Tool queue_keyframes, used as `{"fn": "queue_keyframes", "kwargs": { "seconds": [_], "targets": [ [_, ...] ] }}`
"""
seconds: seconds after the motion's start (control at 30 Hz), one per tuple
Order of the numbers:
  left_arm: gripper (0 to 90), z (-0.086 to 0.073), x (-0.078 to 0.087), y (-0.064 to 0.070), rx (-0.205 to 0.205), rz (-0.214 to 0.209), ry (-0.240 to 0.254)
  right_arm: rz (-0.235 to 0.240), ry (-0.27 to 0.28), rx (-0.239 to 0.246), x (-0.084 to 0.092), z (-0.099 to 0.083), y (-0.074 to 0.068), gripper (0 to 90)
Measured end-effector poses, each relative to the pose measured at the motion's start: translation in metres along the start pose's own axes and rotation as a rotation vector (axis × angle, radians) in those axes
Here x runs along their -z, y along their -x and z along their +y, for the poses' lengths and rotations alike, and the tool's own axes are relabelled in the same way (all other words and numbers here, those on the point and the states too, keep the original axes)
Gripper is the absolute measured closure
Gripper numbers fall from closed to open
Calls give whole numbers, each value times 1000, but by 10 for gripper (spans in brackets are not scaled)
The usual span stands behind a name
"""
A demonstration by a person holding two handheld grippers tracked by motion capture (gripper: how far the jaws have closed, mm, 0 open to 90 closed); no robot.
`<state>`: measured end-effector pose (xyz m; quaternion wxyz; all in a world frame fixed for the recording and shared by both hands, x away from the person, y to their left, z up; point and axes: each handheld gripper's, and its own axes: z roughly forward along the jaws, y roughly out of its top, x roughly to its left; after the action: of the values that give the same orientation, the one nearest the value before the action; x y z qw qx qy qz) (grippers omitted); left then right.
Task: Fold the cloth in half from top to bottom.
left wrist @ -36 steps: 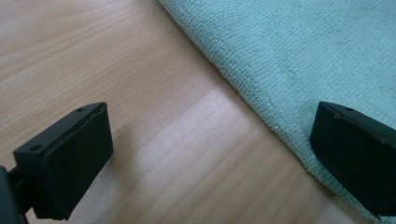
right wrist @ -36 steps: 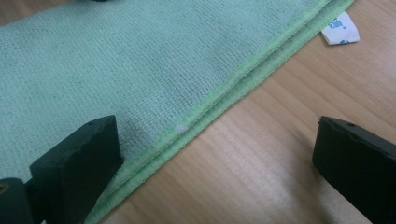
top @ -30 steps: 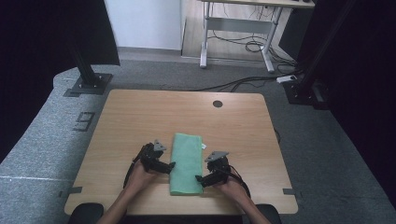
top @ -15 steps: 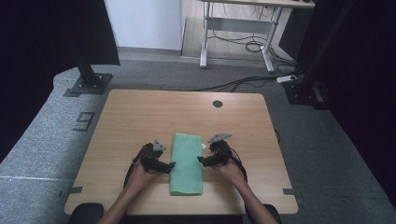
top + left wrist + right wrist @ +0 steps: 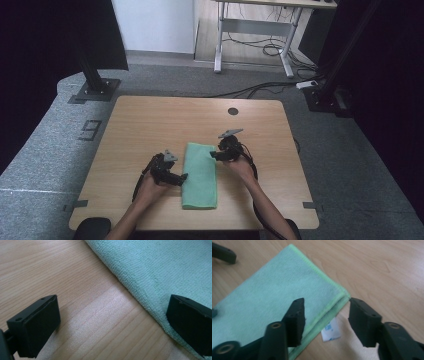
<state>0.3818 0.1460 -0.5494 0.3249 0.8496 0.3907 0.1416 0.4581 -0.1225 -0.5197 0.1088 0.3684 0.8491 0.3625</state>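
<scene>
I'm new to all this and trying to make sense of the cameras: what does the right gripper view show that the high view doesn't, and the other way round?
Right gripper view: a white care label poking out under the green towel, whose folded layers show at its near corner.

High view: the person's hands, the left gripper and right gripper at the towel's sides, the whole table, the floor.

Both: the towel lying flat on the wooden tabletop.

Support: light wooden table (image 5: 150, 130) with round cable hole (image 5: 233, 111) | Resting on it: folded green towel (image 5: 200, 175), lying flat, white care label (image 5: 331, 332) at one corner
</scene>
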Motion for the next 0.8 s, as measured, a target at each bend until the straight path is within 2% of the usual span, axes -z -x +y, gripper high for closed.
{"fn": "queue_keyframes", "kwargs": {
  "seconds": [0.17,0.33,0.5,0.6,0.67,0.73,0.8],
  "targets": [
    [0,0,0,0,0,0,0,-10,-1,3,-6,12,5,567],
    [0,0,0,0,-1,0,-1,-21,-21,3,-18,19,6,568],
    [0,0,0,0,-1,0,-1,-59,-54,40,-29,19,7,477],
    [0,0,0,0,0,0,-1,-71,-77,28,-35,16,10,423],
    [0,0,0,0,1,0,-1,-56,-62,11,-36,13,14,416],
    [0,0,0,0,1,0,-1,-53,-62,20,-35,12,15,449],
    [0,0,0,0,1,1,-1,-38,-72,25,-33,13,14,580]
  ]
}}
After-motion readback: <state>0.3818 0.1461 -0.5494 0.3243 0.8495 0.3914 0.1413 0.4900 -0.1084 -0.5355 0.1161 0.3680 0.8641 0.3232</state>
